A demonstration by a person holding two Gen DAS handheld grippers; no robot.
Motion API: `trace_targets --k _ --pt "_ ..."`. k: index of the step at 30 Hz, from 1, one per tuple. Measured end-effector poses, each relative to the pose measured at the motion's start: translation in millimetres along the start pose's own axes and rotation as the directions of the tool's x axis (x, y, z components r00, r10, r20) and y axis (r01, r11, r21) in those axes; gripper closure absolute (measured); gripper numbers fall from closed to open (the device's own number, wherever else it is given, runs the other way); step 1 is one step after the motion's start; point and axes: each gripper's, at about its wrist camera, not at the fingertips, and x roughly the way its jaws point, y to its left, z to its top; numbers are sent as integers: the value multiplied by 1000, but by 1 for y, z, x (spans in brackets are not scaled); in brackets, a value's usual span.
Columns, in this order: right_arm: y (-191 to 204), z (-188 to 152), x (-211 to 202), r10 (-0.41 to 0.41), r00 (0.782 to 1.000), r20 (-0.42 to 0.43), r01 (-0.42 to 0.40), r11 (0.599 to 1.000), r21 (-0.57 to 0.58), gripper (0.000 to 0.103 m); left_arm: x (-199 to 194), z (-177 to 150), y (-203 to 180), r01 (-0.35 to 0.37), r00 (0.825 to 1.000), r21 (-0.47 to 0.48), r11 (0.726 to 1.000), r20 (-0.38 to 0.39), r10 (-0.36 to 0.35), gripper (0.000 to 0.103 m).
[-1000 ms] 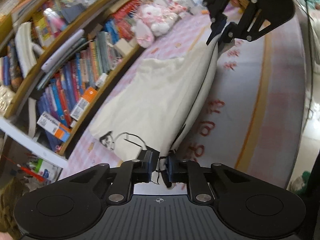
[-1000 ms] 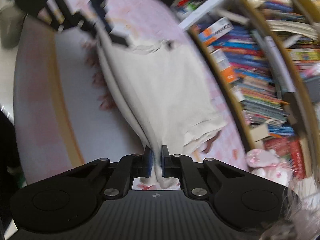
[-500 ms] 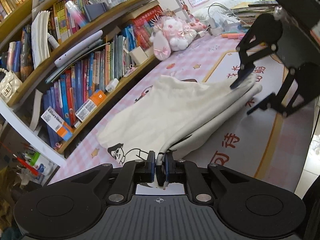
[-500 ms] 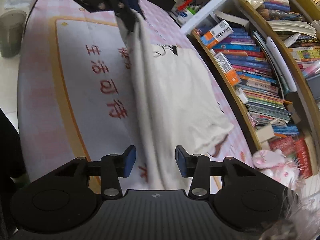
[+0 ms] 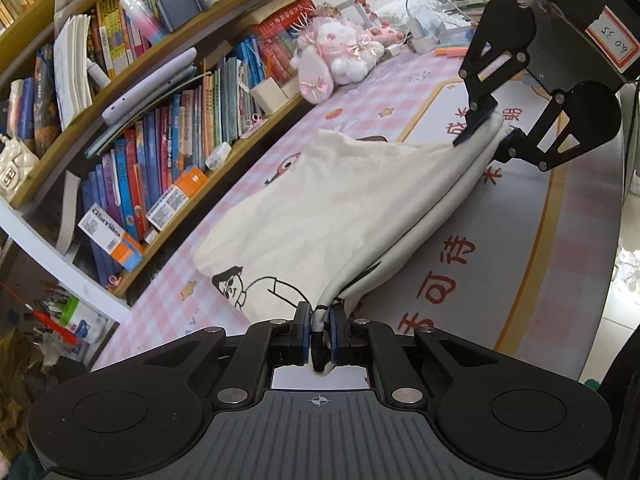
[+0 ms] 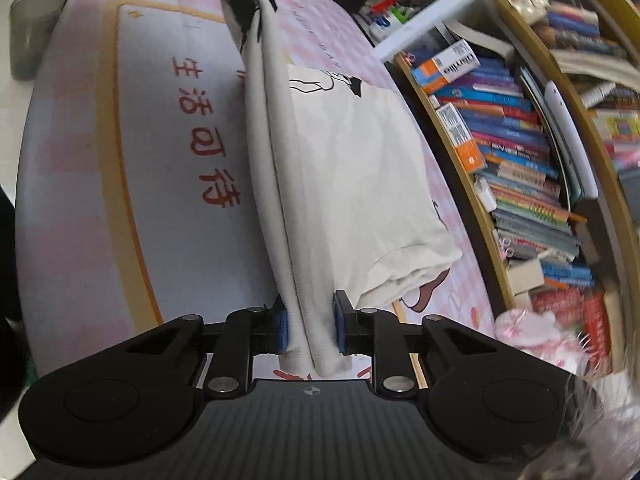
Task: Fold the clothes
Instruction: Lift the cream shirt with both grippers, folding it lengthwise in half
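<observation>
Left gripper (image 5: 319,330) clamped on shirt (image 5: 340,208) edge; right gripper (image 6: 310,326) closing around fold, seemingly touching.

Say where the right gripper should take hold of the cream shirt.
On the doubled folded edge at that end of the cream shirt, approached end-on along the fold. The layers bunch into a narrow ridge there, already between the closing jaws of the right gripper.

The cream cotton T-shirt (image 5: 340,200) lies on the pink checked mat (image 5: 520,260) covering the tabletop, between it and the wooden bookshelf (image 5: 160,128) (a pink plush toy (image 5: 340,56) sits beyond, by the shelf).
</observation>
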Motion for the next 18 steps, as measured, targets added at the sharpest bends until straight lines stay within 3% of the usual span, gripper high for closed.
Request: trace_targets --k 5,9,12,18 --pt "8 -6 -3 -3 1000 10 4 999 -50 75 5 -5 -8 10 999 36 999 -34 -9 87" --pt "8 -9 -6 21 1000 18 -21 999 -32 87 9 -9 -14 25 998 41 999 -55 -22 87" --pt "6 -8 -6 30 999 18 -30 999 -14 89 12 -11 -18 32 997 44 999 -73 -29 88" --pt "1 -11 -8 56 998 22 -56 998 24 90 7 -14 -22 56 996 35 998 -72 -53 97"
